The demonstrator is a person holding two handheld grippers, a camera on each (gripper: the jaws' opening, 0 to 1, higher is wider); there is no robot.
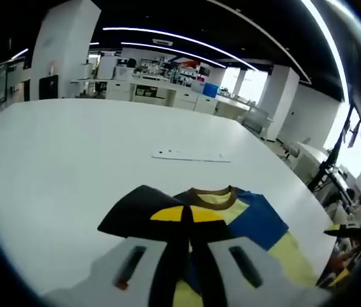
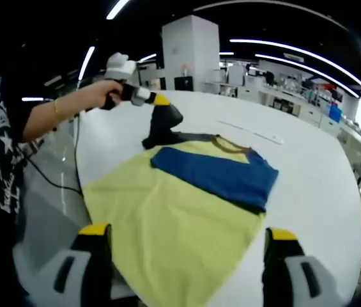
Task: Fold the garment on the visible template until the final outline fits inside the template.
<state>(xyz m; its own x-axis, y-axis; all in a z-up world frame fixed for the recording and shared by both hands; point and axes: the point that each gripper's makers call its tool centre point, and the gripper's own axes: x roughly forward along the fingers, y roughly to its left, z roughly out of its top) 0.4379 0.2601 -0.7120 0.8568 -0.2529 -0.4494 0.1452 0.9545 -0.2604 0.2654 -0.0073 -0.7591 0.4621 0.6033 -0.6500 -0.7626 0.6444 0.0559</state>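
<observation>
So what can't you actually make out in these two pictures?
- Left gripper view: the left gripper covers the near part of the shirt, so its grip point is hidden.
- Right gripper view: the shirt's near hem is cut off by the bottom edge.
- Left gripper view: the thin strip is too small to identify.

bright, even light falls from long ceiling strips (image 1: 167, 35) ahead of both grippers; the white table (image 1: 59, 160) glares softly. fisheye bending curves the edges, where detail blurs; shadows stay faint.
</observation>
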